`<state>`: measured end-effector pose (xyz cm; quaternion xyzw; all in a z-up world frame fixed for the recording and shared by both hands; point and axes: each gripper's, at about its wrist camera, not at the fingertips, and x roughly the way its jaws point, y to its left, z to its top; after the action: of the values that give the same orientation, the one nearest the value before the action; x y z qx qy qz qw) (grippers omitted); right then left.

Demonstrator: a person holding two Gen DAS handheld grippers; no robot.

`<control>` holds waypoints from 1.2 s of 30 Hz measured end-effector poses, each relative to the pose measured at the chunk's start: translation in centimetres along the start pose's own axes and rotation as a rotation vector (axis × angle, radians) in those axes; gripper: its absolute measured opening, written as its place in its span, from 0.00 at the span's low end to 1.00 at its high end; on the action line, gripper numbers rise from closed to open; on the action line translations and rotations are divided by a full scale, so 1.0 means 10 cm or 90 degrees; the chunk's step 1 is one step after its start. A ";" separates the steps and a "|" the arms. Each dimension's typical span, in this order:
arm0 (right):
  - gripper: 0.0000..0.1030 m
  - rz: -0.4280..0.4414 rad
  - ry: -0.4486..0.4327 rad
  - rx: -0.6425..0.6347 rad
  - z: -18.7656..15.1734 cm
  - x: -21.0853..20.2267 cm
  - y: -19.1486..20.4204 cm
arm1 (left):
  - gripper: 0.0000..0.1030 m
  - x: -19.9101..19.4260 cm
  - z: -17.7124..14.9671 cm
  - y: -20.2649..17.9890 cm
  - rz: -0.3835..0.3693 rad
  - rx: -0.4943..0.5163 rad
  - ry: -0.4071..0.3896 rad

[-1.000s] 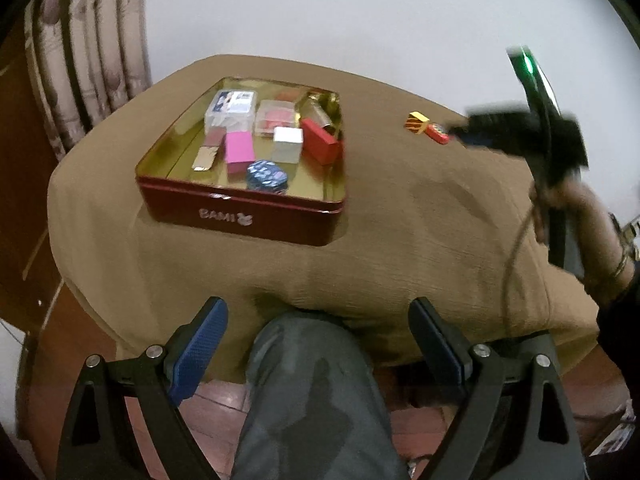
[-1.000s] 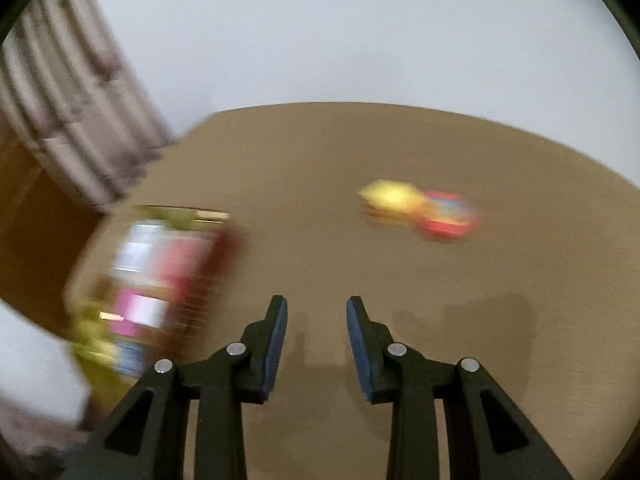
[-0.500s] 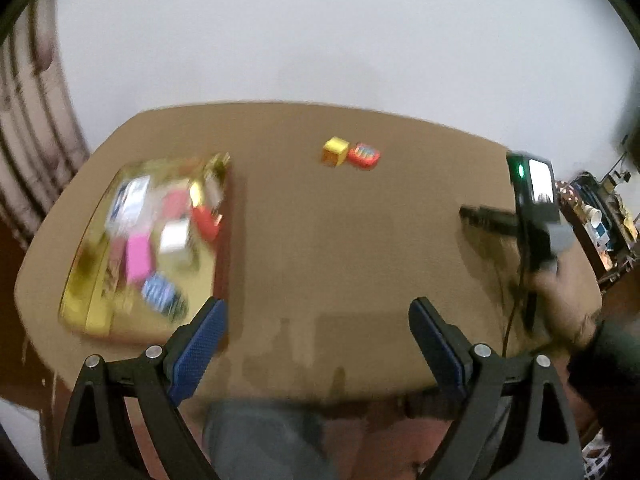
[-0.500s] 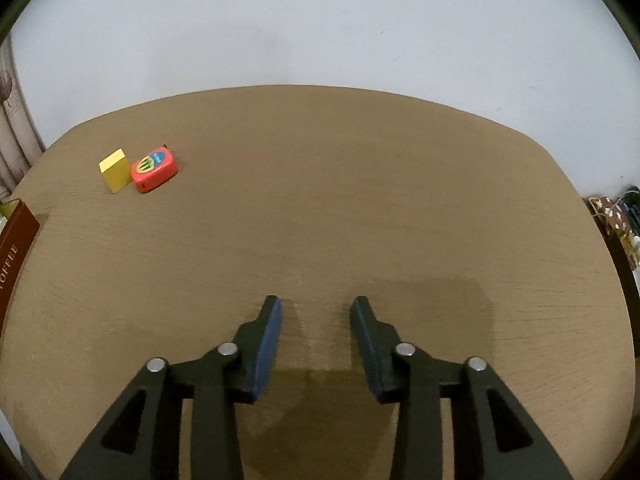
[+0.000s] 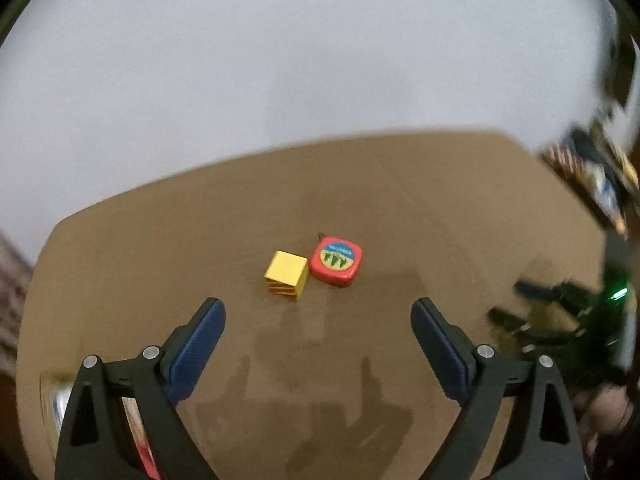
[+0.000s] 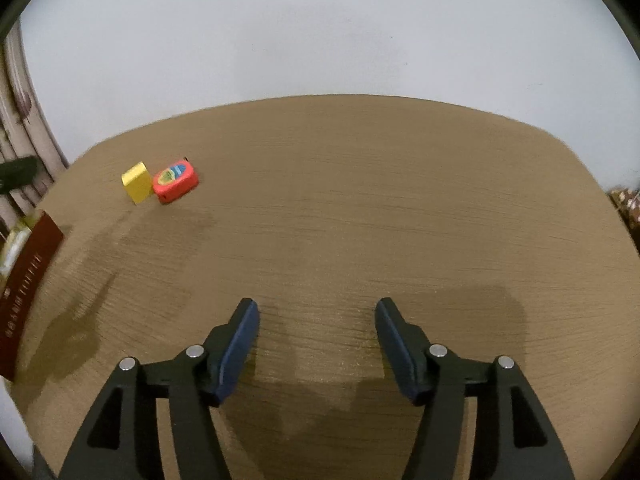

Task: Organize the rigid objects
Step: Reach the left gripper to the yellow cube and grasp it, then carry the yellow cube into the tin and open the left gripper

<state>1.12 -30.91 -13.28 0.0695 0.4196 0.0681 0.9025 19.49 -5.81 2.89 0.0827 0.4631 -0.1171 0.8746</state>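
A yellow cube and a red tape measure lie side by side on the brown tablecloth. My left gripper hovers just short of them, open wide with nothing between its blue pads. In the right wrist view the same yellow cube and red tape measure sit far off to the left. My right gripper stands over bare cloth, its jaws opening and holding nothing. The right gripper also shows blurred at the right edge of the left wrist view.
The red tin with gold inside sits at the table's left edge, and a sliver of the tin shows behind my left finger. Curtains hang at far left. Clutter lies beyond the table's right side. A white wall stands behind.
My left gripper swung right from the tin until the cube and tape measure sat ahead of it. My right gripper swept right past the tin and both objects, then spread its jaws from nearly shut.
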 end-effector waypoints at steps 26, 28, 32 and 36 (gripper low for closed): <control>0.62 0.054 -0.011 0.041 0.04 -0.16 -0.26 | 0.26 1.04 0.02 0.28 -0.041 0.015 0.186; 0.62 0.056 -0.011 0.042 0.04 -0.17 -0.26 | 0.26 1.00 -0.02 0.26 -0.041 0.018 0.172; 0.62 0.060 -0.012 0.048 0.03 -0.18 -0.29 | 0.26 0.84 -0.11 0.25 -0.032 -0.009 0.149; 0.62 0.061 -0.012 0.049 0.03 -0.18 -0.30 | 0.26 0.25 -0.44 0.28 -0.018 -0.081 0.105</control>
<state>0.42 -34.18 -12.27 0.1251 0.4096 0.0946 0.8987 18.14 -2.35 -1.58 0.0301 0.5409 -0.0925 0.8355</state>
